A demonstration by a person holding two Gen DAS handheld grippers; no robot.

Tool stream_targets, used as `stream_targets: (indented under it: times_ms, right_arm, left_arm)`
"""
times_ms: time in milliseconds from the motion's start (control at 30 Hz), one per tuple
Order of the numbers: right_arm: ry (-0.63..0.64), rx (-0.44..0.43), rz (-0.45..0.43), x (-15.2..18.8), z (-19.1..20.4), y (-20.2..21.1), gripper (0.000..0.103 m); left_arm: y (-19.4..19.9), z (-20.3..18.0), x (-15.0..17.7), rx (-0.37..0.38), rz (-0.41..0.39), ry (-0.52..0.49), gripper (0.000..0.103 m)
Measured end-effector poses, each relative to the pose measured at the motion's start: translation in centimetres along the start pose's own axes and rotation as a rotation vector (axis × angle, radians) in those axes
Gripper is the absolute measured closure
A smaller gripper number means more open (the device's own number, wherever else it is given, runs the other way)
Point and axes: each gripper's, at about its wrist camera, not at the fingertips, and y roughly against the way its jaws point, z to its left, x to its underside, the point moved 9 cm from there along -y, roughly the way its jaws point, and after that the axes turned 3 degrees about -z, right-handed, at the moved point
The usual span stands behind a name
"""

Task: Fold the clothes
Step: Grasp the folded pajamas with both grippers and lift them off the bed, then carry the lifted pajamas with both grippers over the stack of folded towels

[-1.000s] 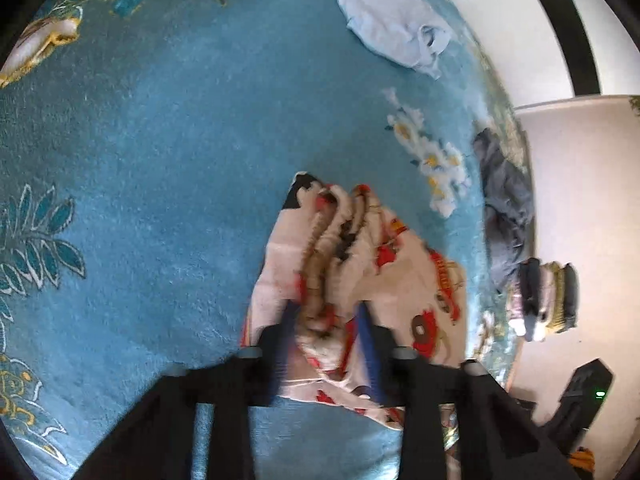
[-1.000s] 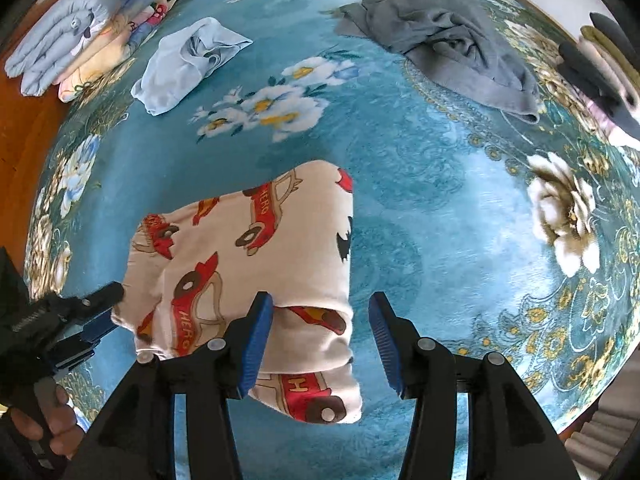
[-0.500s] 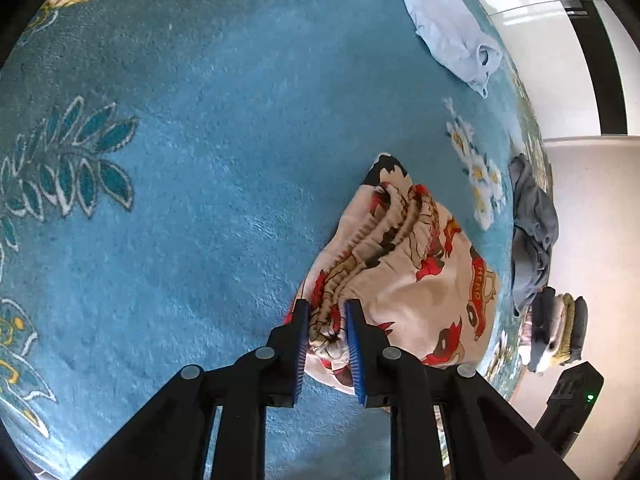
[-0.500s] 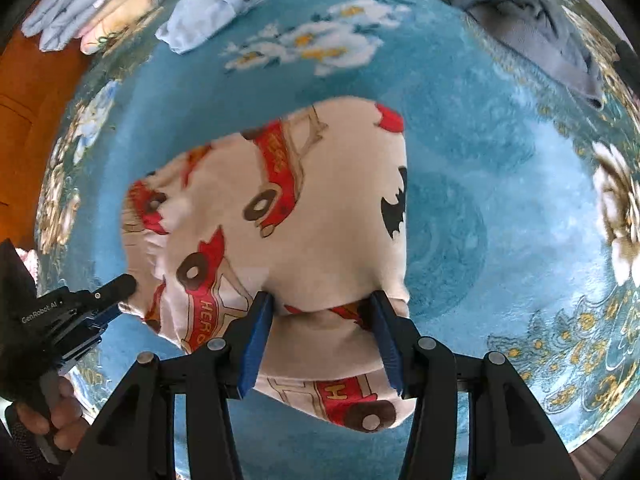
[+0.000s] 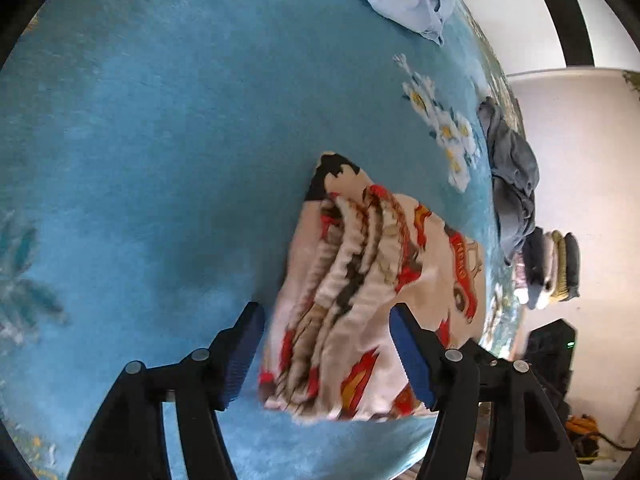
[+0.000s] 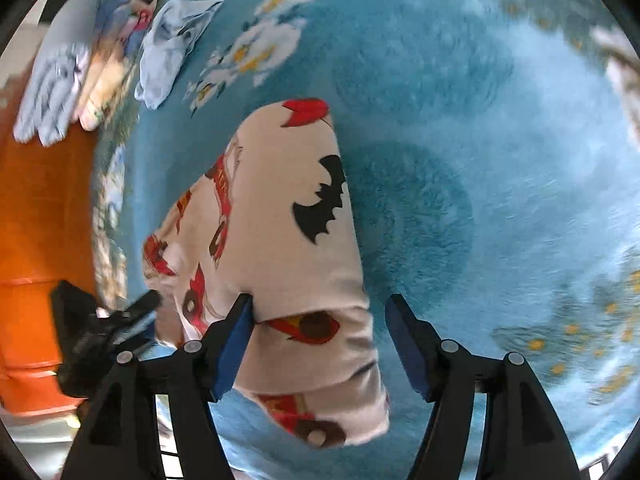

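Now both spread claws straddle the cream printed garment (image 5: 372, 300) edge on blue carpet (image 5: 160, 120).

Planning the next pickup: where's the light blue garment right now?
The light blue garment lies crumpled on the blue carpet, upper left in the right wrist view, between the folded stack and the white flower pattern.
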Motion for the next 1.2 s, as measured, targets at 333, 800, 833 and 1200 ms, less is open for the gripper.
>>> stream_targets:
  times_ms: [333,800,833,1200]
  right_arm:
    - [-0.062,-0.053,0.025,-0.5,0.7,-0.9,0.049]
    - [-0.054,-0.086,-0.055,-0.3,6.8,11.5,0.07]
    - [-0.045,-0.088,-0.07,-0.3,7.5,13.1,0.07]
    - [-0.079,-0.138,-0.255,-3.1,6.1,28.7,0.07]
  left_arm:
    - [0.6,0.6,0.1,0.008,-0.025,0.064,0.072]
    - [13.6,-11.8,1.7,0.038,-0.054,-0.099,0.076]
    - [14.4,-12.8,1.9,0.045,-0.055,-0.118,0.076]
    - [16.3,-32.7,3.6,0.116,-0.076,-0.381,0.076]
